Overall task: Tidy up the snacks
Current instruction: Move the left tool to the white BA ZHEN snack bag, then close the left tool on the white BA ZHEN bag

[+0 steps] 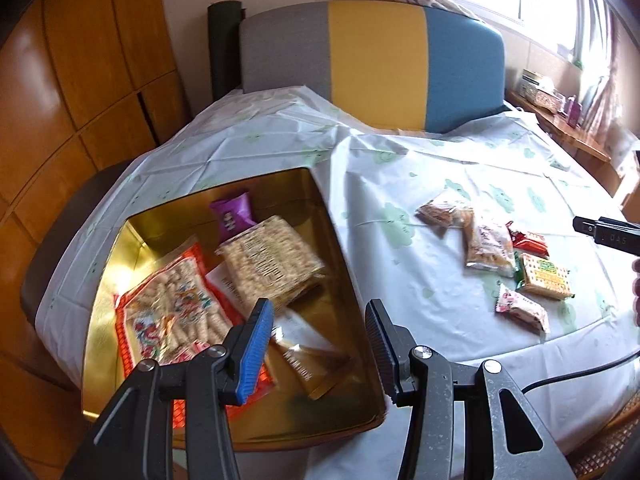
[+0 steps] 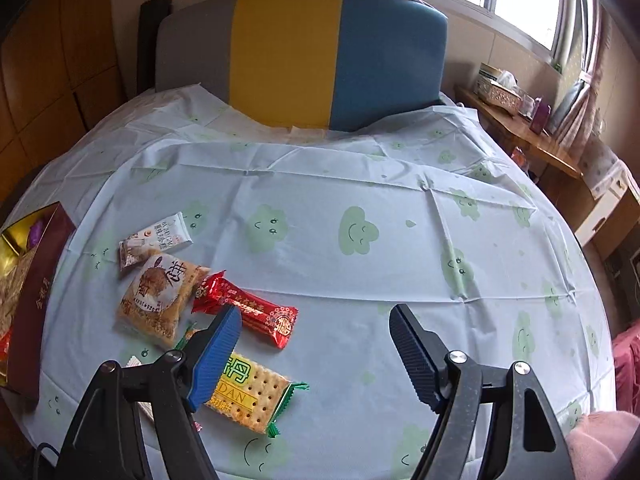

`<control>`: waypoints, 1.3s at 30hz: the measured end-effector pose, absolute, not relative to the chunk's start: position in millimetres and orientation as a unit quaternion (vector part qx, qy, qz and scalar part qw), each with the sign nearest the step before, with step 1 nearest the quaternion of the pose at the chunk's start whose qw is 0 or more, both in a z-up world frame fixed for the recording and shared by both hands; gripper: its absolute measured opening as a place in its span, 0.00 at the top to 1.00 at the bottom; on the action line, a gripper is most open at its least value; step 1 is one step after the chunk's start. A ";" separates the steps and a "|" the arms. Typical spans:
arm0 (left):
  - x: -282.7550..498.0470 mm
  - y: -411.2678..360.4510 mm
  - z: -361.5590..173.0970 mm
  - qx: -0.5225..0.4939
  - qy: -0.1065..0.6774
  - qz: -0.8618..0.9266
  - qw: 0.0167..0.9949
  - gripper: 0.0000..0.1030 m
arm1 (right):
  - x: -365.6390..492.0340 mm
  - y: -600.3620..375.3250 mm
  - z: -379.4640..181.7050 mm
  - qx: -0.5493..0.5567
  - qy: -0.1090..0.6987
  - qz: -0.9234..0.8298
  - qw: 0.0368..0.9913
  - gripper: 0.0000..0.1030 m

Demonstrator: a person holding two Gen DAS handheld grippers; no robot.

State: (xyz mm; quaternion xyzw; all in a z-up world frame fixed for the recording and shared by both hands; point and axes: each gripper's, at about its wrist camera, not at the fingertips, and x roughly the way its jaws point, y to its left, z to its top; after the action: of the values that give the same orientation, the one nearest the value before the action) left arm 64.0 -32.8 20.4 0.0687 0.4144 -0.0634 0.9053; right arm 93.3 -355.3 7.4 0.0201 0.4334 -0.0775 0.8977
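Observation:
A gold-lined box (image 1: pixel 344 240) sits at the table's left and holds several snack packs: a purple one (image 1: pixel 232 216), a clear cracker pack (image 1: pixel 272 260) and an orange-red biscuit bag (image 1: pixel 172 312). My left gripper (image 1: pixel 316 340) is open and empty, just above the box's near right part. Loose snacks lie on the cloth to the right: a tan pastry pack (image 2: pixel 158 300), a red bar (image 2: pixel 248 308), a green-edged cracker pack (image 2: pixel 252 396) and a small white pack (image 2: pixel 156 238). My right gripper (image 2: pixel 316 344) is open and empty above the cloth, just right of them.
The round table wears a pale cloth with green clouds (image 2: pixel 356 232). A grey, yellow and blue chair back (image 2: pixel 300 56) stands behind it. A wooden side shelf (image 2: pixel 520 128) with small items is at the right. The box's dark red outer wall (image 2: pixel 32 300) shows at the left.

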 end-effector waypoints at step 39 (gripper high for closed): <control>251.1 -216.1 -65.5 0.202 0.495 -0.222 0.815 0.46 | 91.8 -382.8 13.4 0.127 0.437 -0.062 0.888 0.24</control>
State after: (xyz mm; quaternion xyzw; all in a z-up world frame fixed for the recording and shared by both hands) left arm 251.1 -216.1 -65.5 0.2021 0.4953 -0.2224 0.8151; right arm 91.8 -382.8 13.4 0.1272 0.4374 -0.0621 0.8881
